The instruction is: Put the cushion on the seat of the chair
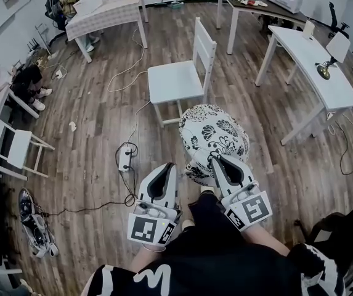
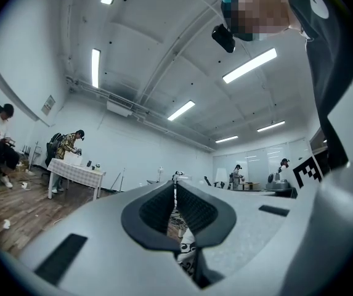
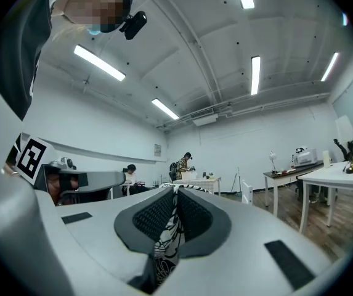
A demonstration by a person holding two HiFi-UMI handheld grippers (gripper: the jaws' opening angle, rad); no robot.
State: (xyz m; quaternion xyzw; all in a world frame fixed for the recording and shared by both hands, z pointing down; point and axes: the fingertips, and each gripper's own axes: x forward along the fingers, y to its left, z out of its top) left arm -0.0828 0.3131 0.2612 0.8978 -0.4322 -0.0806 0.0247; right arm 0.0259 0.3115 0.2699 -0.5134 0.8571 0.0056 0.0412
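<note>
Cushion (image 1: pixel 213 134), black-white floral, near chair (image 1: pixel 173 82)

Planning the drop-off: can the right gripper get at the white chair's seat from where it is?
Probably yes, after a step closer. The seat is bare and its near side is open. The right gripper is shut on the cushion, and only floor and a loose cable lie between.

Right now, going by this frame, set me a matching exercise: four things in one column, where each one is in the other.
Things:
1 cushion
2 chair
3 power strip
4 lamp

Places:
A on the right-hand table
B on the floor, left of the cushion
C pinched in left tongs and right tongs
D beyond the cushion, seat bare

Pairs: 1-C; 2-D; 3-B; 4-A
</note>
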